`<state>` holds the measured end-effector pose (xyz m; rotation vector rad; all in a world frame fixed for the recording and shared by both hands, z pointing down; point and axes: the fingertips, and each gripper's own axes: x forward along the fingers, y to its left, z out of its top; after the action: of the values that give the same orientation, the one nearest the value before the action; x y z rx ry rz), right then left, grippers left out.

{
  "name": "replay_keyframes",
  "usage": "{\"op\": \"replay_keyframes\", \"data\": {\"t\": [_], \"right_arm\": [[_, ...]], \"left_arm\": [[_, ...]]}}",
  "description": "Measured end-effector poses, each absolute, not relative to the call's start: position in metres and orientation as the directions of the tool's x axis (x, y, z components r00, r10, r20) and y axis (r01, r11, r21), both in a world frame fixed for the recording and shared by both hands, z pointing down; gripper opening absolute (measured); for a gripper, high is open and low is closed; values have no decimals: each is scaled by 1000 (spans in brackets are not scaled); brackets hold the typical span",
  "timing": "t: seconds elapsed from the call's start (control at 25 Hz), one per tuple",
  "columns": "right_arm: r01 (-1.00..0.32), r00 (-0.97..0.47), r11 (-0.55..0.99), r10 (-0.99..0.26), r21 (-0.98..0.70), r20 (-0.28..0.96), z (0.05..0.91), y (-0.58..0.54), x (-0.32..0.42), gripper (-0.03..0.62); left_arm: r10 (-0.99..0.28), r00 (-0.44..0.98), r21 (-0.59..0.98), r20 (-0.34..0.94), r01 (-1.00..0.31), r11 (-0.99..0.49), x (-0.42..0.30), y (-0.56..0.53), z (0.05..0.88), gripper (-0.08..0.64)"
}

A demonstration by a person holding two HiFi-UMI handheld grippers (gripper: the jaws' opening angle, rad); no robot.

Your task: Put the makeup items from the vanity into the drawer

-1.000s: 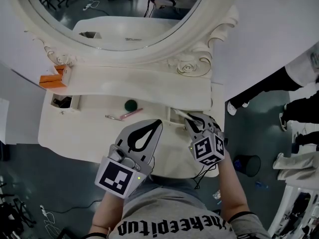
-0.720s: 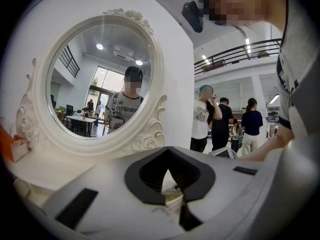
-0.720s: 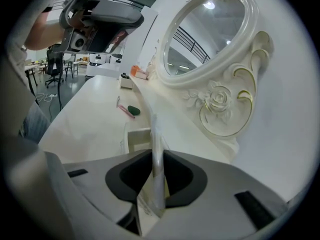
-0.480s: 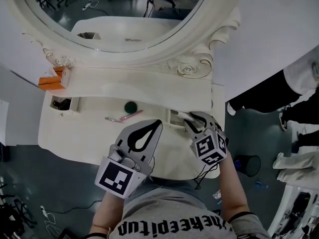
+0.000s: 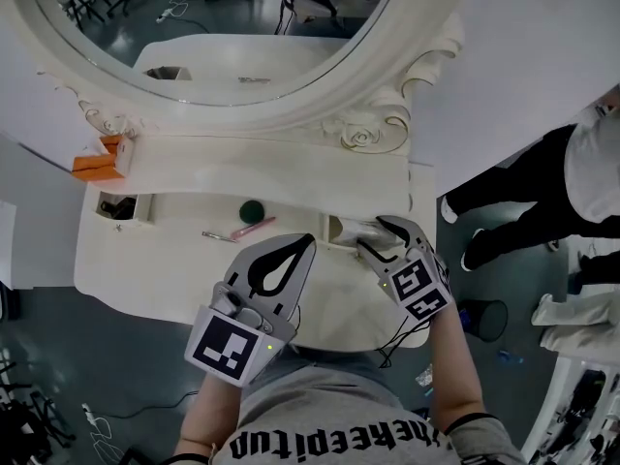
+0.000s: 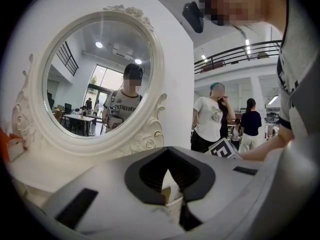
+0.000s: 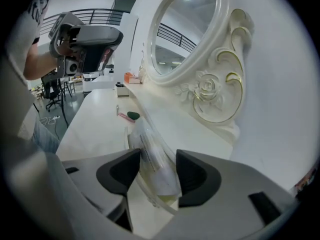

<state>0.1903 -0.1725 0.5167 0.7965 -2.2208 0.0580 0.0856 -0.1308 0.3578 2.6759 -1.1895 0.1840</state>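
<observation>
My right gripper [image 5: 374, 233] hangs over the small open drawer [image 5: 336, 229] at the right of the white vanity [image 5: 174, 269]. Its jaws are opening, and a clear plastic packet [image 7: 150, 151] lies loose between them [image 7: 156, 176], resting in the drawer. On the vanity top lie a green round item [image 5: 252, 210], a pink stick [image 5: 254, 226] and a thin metal tool [image 5: 215, 234]. The left gripper [image 5: 309, 239] is shut and empty above the vanity's front edge; its closed tips [image 6: 169, 154] face the mirror.
An orange box [image 5: 97, 163] sits on the back ledge at left, above a second open compartment [image 5: 121, 206] holding dark items. The oval mirror [image 5: 242, 27] rises behind. People stand on the floor at right, near a dark bin [image 5: 481, 316].
The right gripper's jaws have spread apart and let go of the clear packet, which now rests in the right drawer. The left gripper has stayed put.
</observation>
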Motion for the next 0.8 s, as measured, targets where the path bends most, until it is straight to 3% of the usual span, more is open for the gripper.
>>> {"op": "replay_keyframes", "data": {"t": [0.36,0.8], "right_arm": [[-624,-559,770,-558,133,613,498,-173,191,253],[-688,-566,717,-628,114,533,479,-170,185,31]], "left_arm": [[-719,667,134,198,-745,-654,84,-130,357,31],[-711,677,122,193,-735,-667,80,-126,353,31]]}}
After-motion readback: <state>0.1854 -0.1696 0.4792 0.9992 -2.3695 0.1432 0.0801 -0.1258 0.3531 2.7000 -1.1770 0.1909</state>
